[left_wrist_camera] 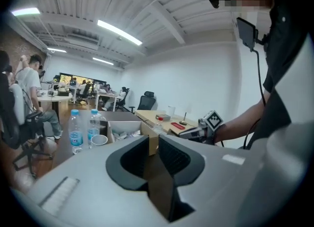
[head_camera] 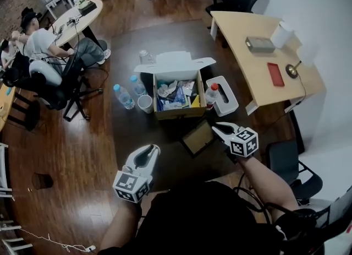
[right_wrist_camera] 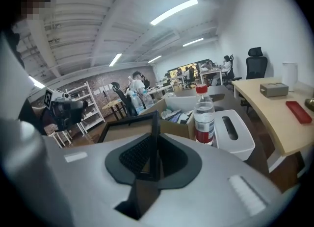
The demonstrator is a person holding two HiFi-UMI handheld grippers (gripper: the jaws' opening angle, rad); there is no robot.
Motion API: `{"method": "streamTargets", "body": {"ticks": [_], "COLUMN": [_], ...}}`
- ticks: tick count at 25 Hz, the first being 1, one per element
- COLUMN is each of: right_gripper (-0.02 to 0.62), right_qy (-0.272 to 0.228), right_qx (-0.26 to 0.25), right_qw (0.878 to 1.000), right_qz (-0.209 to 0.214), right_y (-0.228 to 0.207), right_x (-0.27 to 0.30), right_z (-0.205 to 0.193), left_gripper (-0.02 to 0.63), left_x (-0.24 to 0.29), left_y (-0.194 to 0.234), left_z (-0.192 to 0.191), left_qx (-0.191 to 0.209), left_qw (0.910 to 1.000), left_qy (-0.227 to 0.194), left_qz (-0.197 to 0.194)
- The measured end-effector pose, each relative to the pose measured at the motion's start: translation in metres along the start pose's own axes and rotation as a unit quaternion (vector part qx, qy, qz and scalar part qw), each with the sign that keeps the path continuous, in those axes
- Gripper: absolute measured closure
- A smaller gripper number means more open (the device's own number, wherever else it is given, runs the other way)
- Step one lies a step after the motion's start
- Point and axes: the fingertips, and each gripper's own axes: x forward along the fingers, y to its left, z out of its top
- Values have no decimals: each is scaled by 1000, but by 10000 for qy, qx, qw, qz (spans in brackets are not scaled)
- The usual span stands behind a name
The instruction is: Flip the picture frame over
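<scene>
A black picture frame [head_camera: 197, 137] with a brown panel hangs tilted above the dark floor, just in front of the cardboard box. My right gripper [head_camera: 221, 131] is shut on its right edge. In the right gripper view the frame [right_wrist_camera: 125, 129] stands on edge, its black rim pinched between the pads of that gripper [right_wrist_camera: 154, 141]. My left gripper [head_camera: 148, 152] hovers lower left of the frame, apart from it. In its own view the left gripper [left_wrist_camera: 153, 145] shows a gap between the jaws with nothing in it, and the right gripper [left_wrist_camera: 208, 124] is seen beyond.
An open cardboard box [head_camera: 179, 113] full of items stands ahead. Two water bottles [head_camera: 124, 95] and a paper cup [head_camera: 145, 103] are at its left, a white tissue box [head_camera: 226, 97] and a red-capped bottle [head_camera: 211, 94] at its right. A wooden desk [head_camera: 256, 61] lies far right; a seated person [head_camera: 41, 42] far left.
</scene>
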Motion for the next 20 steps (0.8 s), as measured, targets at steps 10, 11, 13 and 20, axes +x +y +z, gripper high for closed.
{"method": "streamTargets", "body": {"ticks": [10,11,13,20], "right_gripper": [543,543,543,543], "right_qy": [-926,-969,-1037,-1155], "right_qx": [-168,-199,-233,-337], "right_qw": [9953,9948,9939,9917], "right_qz": [221,240,280,450], "right_y": [37,40,45,64], "right_x": [-35,-36,-37,-33], "right_z": [69,73,78,82], "left_gripper": [437,434,432,425], "left_x": [36,37,37,32], "left_y": [-46,-49,-54,-65], "left_z": [-7,-5,-1,3], "left_qx": [-270,-287,-312,-302], "left_qw": [9932,9923,9907,9875], "left_qy": [307,293,272,299], "left_qz": [-1086,-1169,-1294,-1519]}}
